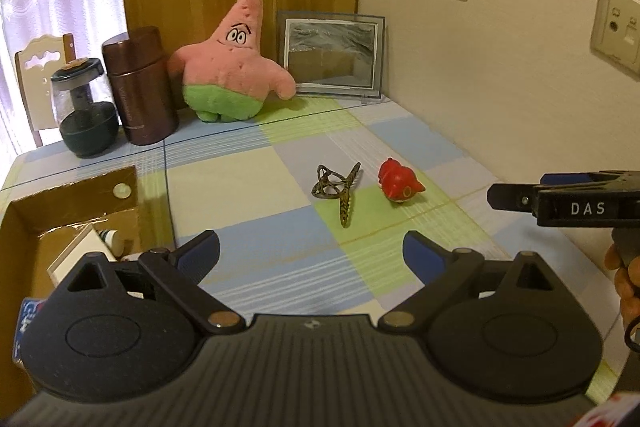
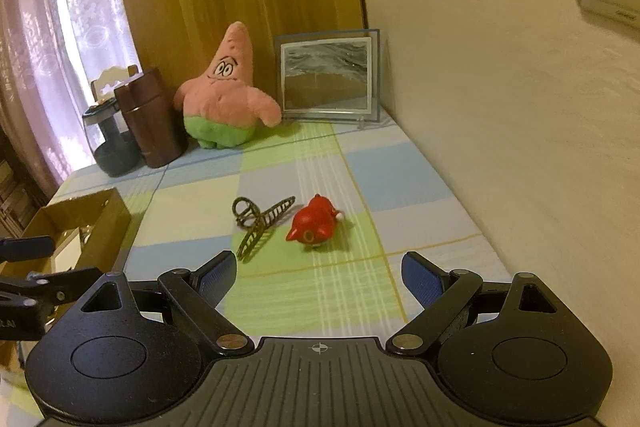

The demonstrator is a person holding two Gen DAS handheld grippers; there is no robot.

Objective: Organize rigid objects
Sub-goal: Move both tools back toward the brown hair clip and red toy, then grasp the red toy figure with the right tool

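A bronze claw hair clip (image 1: 338,189) and a small red toy figure (image 1: 400,183) lie side by side on the checked tablecloth (image 1: 256,187). They also show in the right wrist view: the clip (image 2: 260,223), the red toy (image 2: 314,225). My left gripper (image 1: 312,247) is open and empty, short of the clip. My right gripper (image 2: 318,267) is open and empty, just short of the red toy; it shows from the side in the left wrist view (image 1: 560,199). An open cardboard box (image 1: 48,227) with small items inside sits at the left.
At the back stand a pink star plush (image 1: 232,63), a brown canister (image 1: 140,91), a glass jar with a dark lid (image 1: 82,107) and a framed picture (image 1: 332,55). The wall (image 1: 500,67) with sockets runs along the right. The box also shows in the right wrist view (image 2: 80,227).
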